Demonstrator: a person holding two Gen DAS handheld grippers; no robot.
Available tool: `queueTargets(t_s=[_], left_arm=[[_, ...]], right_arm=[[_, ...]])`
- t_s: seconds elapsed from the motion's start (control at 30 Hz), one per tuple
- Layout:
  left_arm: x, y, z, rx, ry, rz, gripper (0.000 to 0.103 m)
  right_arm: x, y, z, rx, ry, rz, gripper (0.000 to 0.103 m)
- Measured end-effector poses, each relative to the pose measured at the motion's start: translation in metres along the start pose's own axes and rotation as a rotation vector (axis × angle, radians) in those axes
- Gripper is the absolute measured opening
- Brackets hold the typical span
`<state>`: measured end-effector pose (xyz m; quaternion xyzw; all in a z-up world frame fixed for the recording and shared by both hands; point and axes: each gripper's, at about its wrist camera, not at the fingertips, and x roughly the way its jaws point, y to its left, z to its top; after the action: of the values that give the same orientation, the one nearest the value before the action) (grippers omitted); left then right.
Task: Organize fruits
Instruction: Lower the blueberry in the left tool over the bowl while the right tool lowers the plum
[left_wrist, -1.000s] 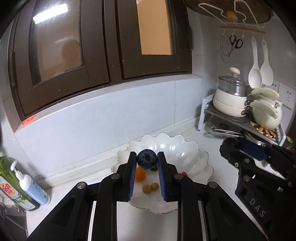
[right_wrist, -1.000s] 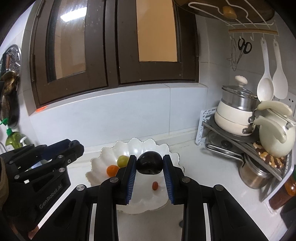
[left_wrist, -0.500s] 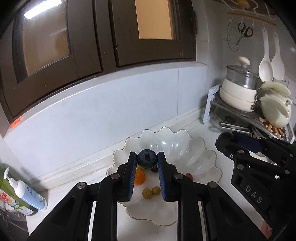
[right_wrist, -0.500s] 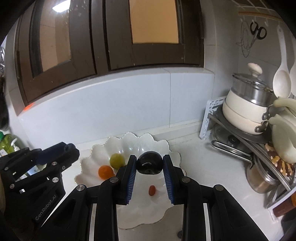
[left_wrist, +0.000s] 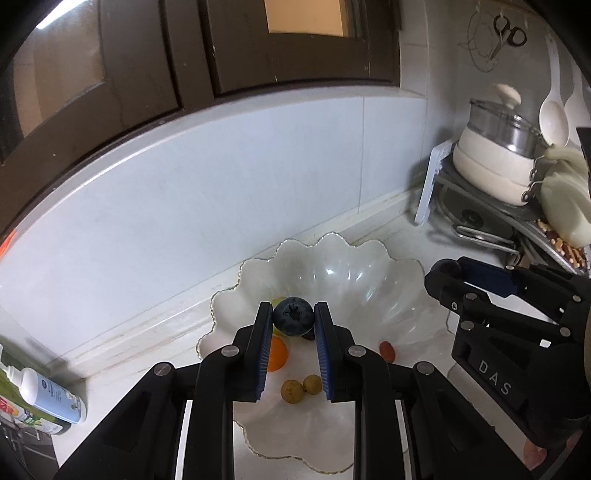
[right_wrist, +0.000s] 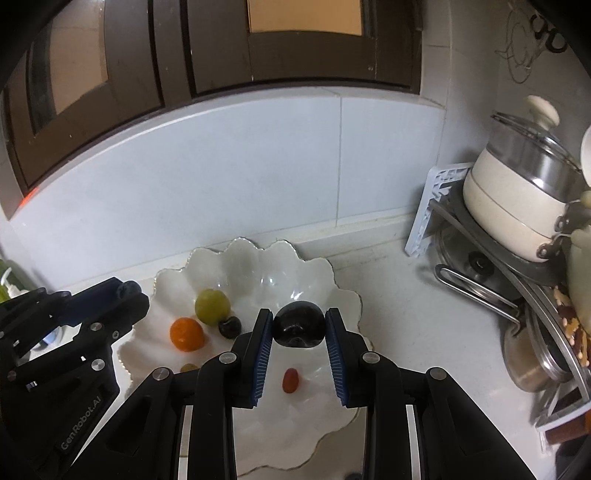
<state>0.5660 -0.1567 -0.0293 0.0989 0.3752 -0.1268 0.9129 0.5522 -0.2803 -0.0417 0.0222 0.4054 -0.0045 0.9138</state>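
A white scalloped bowl (left_wrist: 362, 284) (right_wrist: 258, 266) stands on the counter by the wall. My left gripper (left_wrist: 292, 318) is shut on a blueberry (left_wrist: 292, 316), held above the bowl's left half. My right gripper (right_wrist: 299, 325) is shut on a dark glossy cherry (right_wrist: 300, 328) above the bowl's right half. In the bowl lie a green grape (right_wrist: 212, 306), an orange fruit (right_wrist: 186, 334) (left_wrist: 277, 354), a small dark fruit (right_wrist: 229, 327), a red oblong fruit (right_wrist: 290, 380) (left_wrist: 387, 350) and two small tan fruits (left_wrist: 301, 387). Each wrist view shows the other gripper at its side, the right one (left_wrist: 491, 317) and the left one (right_wrist: 74, 325).
A metal rack (right_wrist: 480, 236) at the right carries a white pot with a glass lid (right_wrist: 524, 192) (left_wrist: 498, 162), pans and a pale kettle (left_wrist: 565, 199). Bottles (left_wrist: 48, 395) stand at the far left. Dark cabinet doors (left_wrist: 221, 48) hang above the tiled wall.
Both grippers have moved forward and down toward the bowl, each keeping its fruit. The bowl now looks larger and closer in both views.
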Motion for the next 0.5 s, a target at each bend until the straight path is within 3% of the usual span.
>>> queueTargets(t_s=[0.5], left_arm=[[0.058,-0.006,-0.006,0.0,0.137,-0.025,0.024]], right_arm=[[0.058,-0.005,-0.002,-0.016,0.16,0.002,0.03]])
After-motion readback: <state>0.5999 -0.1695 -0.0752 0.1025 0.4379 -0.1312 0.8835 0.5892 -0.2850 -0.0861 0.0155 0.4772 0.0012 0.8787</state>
